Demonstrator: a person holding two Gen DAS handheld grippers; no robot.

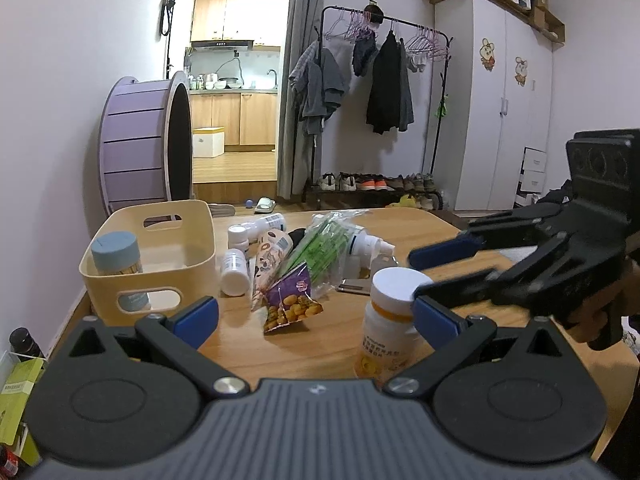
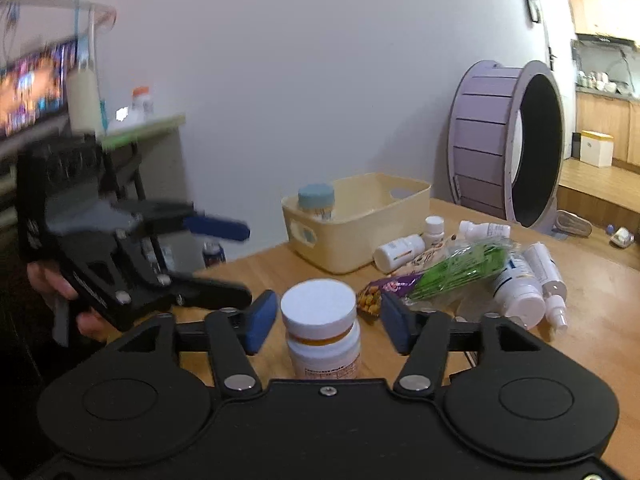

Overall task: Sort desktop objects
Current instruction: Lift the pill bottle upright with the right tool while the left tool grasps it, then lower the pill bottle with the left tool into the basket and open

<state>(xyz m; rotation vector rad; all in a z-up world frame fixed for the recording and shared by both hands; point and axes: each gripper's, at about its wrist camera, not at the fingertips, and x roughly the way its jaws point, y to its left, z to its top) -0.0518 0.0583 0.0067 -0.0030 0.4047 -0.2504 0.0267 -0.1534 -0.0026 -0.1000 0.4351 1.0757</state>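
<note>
A white pill bottle with a yellow-orange label stands upright on the wooden table. My right gripper is open around the bottle, with a gap between each blue pad and the cap. My left gripper is open and holds nothing, and the same bottle stands just by its right pad. Each view shows the other gripper: the right gripper comes in from the right, and a hand holds the left gripper at the left.
A cream basket at the table's far left holds a blue-lidded jar. Beside it lies a pile: small white bottles, a purple snack packet, a bag of green sticks and a spray bottle. A purple wheel stands behind.
</note>
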